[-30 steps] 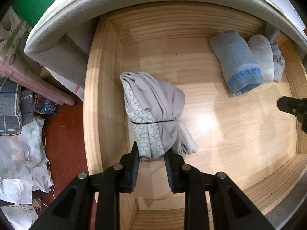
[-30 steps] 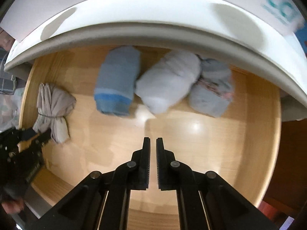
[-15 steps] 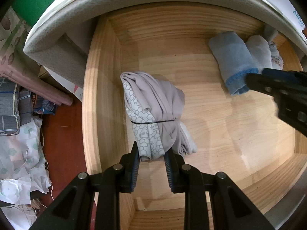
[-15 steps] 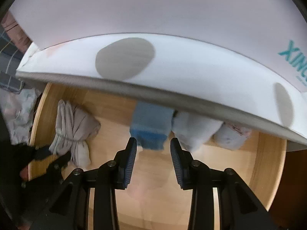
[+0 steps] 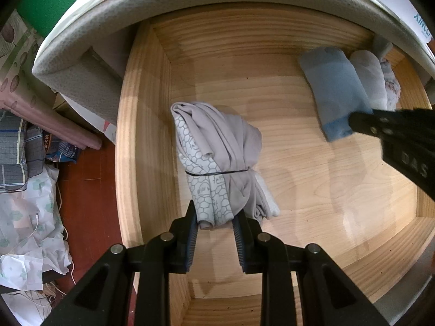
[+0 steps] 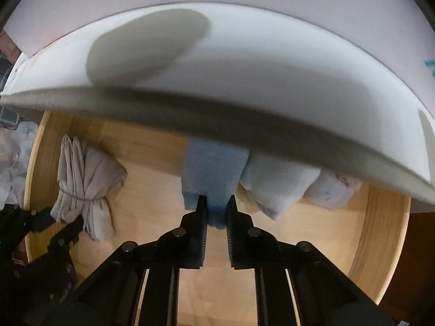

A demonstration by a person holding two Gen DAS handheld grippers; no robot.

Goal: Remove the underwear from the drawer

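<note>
Right claw (image 6: pixel 216 212): jaws part-closed around the near end of the blue roll (image 6: pixel 214 171); firm pinch cannot be told. Left claw (image 5: pixel 214 221): jaws open, flanking the near end of the grey bundle (image 5: pixel 217 160), not clamped. Location: drawer (image 5: pixel 144 125); bundle at 9 o'clock, blue roll at 2 o'clock beside a white roll (image 5: pixel 368 76), half under the mattress (image 6: pixel 244 68). Handling, judged: light, soft, limp; rolls may unfurl. Grip deep across the folded end; take the bundle near its elastic band (image 5: pixel 217 173).

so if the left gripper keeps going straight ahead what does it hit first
Probably the tied grey bundle: its near end already sits between the open fingers of the left gripper. Whether they touch it yet is unclear.
</note>
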